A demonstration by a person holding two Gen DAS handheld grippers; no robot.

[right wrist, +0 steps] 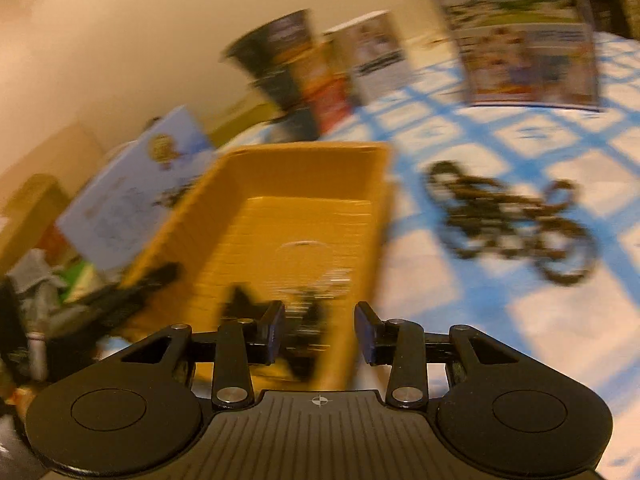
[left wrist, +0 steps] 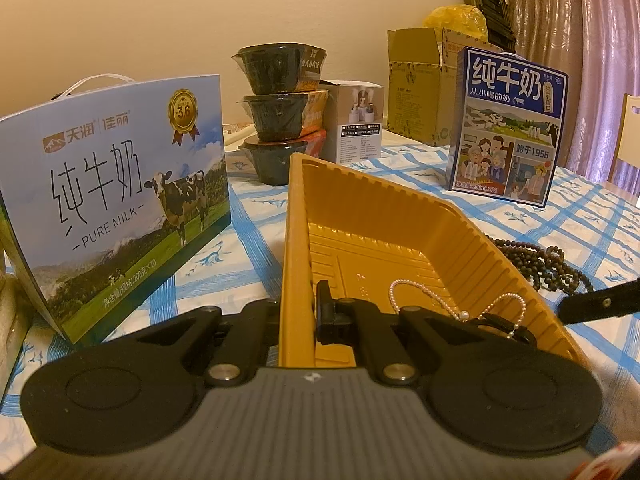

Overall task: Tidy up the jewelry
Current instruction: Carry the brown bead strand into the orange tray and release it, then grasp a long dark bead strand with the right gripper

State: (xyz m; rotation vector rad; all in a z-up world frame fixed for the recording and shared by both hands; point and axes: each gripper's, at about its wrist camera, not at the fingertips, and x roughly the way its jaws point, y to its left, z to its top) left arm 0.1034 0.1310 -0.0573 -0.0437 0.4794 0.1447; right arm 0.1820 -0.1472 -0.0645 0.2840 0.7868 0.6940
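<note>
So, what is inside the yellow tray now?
A white pearl necklace lies on the ribbed floor of the yellow tray. The left hand-held gripper, shut on the tray's wall, covers the near corner, so that part cannot be seen.

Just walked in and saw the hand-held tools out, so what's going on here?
A person is sorting jewelry into a yellow tray on the checked tablecloth. The left tool is shut on the tray's near wall. The right tool is open over the tray, where a pearl strand lies. A pile of dark beads sits on the cloth beside the tray.
</note>
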